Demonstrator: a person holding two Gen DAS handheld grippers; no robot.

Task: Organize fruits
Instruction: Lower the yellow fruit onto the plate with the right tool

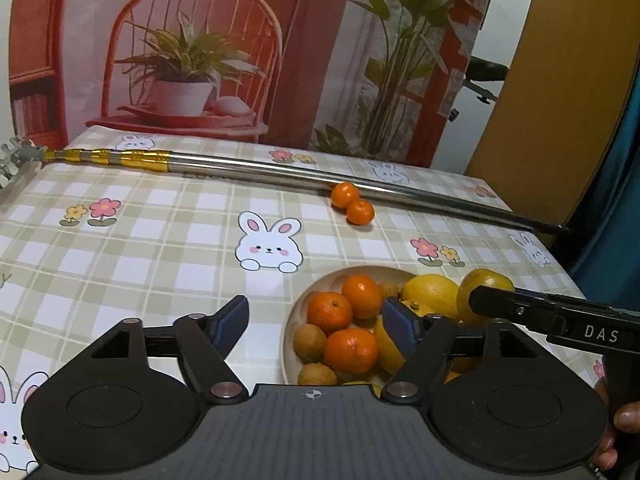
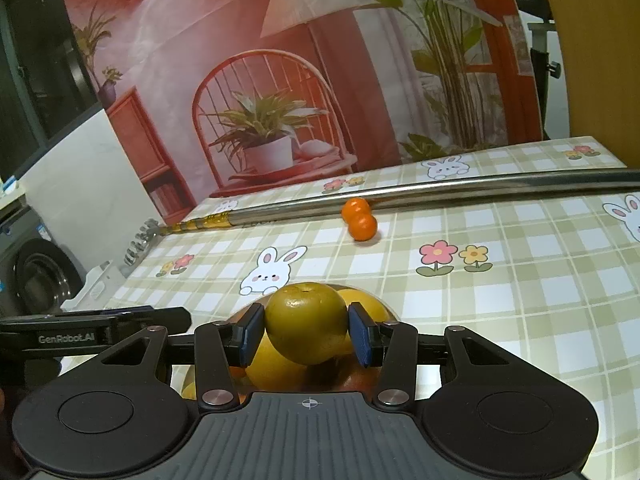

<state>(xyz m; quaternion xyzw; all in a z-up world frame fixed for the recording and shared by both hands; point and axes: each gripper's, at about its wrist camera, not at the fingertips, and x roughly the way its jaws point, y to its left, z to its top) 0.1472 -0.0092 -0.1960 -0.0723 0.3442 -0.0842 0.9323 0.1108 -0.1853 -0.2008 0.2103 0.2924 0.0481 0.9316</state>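
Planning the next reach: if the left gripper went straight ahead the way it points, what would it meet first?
Probably the fruit bowl: the open left gripper hovers at its near-left rim, tangerines just ahead. Height above them is unclear; passing over, it would reach bare tablecloth.

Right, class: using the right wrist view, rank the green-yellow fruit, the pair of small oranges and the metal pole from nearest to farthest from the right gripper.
1. Green-yellow fruit: gripped by the right gripper, above the bowl.
2. Small oranges: mid-table, ahead and slightly right.
3. Metal pole: just behind the oranges, running across the table.
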